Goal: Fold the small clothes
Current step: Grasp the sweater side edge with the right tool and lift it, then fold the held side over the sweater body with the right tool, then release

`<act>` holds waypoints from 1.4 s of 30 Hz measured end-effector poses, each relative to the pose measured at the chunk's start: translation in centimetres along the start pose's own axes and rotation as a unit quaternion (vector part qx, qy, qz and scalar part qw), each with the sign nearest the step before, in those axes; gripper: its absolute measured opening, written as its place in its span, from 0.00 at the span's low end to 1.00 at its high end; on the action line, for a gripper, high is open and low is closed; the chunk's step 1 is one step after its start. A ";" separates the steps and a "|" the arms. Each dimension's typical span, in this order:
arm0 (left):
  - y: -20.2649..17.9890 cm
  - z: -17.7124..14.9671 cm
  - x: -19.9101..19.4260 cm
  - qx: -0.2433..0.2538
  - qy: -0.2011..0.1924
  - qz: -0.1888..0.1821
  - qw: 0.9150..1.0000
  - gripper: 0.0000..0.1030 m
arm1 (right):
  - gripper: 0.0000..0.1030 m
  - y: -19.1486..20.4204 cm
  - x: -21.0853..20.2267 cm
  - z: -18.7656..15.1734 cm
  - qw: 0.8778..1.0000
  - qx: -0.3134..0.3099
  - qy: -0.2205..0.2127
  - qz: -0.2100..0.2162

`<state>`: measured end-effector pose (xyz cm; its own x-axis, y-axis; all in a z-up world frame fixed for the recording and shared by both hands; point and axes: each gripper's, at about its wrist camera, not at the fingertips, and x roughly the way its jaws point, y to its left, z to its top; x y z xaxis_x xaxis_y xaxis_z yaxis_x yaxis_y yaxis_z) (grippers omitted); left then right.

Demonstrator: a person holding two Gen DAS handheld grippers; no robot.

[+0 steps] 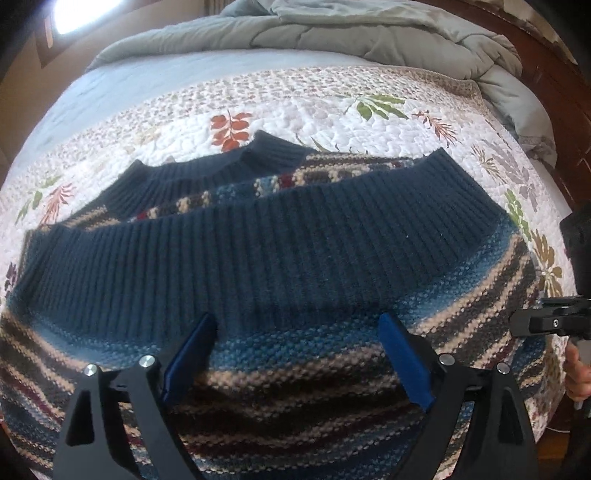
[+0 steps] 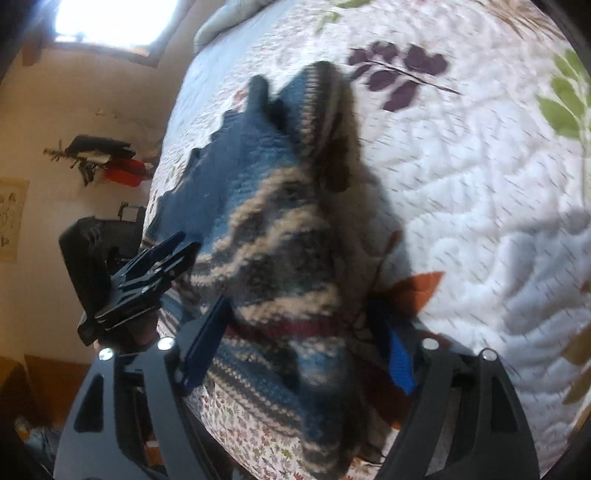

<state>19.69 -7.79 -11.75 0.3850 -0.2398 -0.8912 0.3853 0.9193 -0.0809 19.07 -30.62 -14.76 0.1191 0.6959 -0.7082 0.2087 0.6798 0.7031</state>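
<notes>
Left gripper: jaws are held wide apart above the striped knit sweater; the blue pads are seen on either side of a stretch of knit, with no fabric pinched between them. Right gripper: jaws are part open and a raised fold of the sweater is seen between them, but the view is blurred and it cannot be told whether the pads press on the knit.

The sweater is laid on the floral quilt that covers the bed. Its navy ribbed hem is folded up across the body and lies just ahead of the left pads; a second ribbed band is seen farther back (cuff or collar cannot be told).

A grey comforter is bunched at the far end of the bed. The other gripper is seen at the left in the right wrist view, at the sweater's edge.
</notes>
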 end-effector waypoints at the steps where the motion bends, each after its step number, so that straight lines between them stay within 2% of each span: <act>1: 0.0 0.0 0.1 0.000 0.000 0.001 1.000 0.89 | 0.40 0.3 0.5 -0.1 1.000 -0.001 0.019 0.025; 2: 0.0 0.0 0.1 0.000 0.000 0.001 1.000 0.89 | 0.35 0.4 0.7 -0.2 0.999 0.003 0.027 0.032; 3: 0.1 0.0 0.0 -0.001 0.001 0.000 1.000 0.89 | 0.28 0.8 0.7 -0.3 1.000 -0.003 0.024 0.019; 5: 0.3 0.1 -0.1 -0.002 0.003 -0.001 1.000 0.89 | 0.23 1.4 0.4 -0.3 1.000 -0.006 0.021 0.015; 6: 0.4 0.1 -0.4 -0.001 0.004 0.002 1.000 0.89 | 0.21 1.4 0.1 -0.3 0.999 0.006 0.018 0.028; 14: 3.2 -1.2 -2.9 -0.003 -0.003 0.018 1.000 0.90 | 0.20 2.0 -0.2 -0.3 0.999 0.027 0.012 0.024; 23: 5.3 -1.7 -1.1 -0.030 0.015 -0.018 0.999 0.97 | 0.20 2.0 0.2 -0.2 0.998 0.060 0.014 0.004; 27: 6.3 -1.6 -2.5 -0.039 0.012 -0.027 0.999 0.91 | 0.20 3.3 -0.1 0.0 0.998 0.061 0.010 -0.013; 32: 9.1 -2.4 -5.3 -0.060 -0.001 -0.038 0.997 0.91 | 0.20 5.1 -0.5 0.2 0.997 0.067 0.006 -0.021; 36: 11.7 -3.6 -7.5 -0.067 -0.023 0.015 0.997 0.91 | 0.20 7.6 -0.9 0.8 0.998 0.065 -0.005 -0.016; 42: 15.9 -5.2 -9.7 -0.097 -0.032 0.015 0.995 0.91 | 0.20 12.8 0.0 2.0 0.999 0.032 -0.011 -0.032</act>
<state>17.74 10.80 -6.74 0.4485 -0.2240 -0.8653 0.2051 0.9680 -0.1443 23.69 -22.34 -5.92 0.1244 0.6466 -0.7526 0.2771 0.7057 0.6521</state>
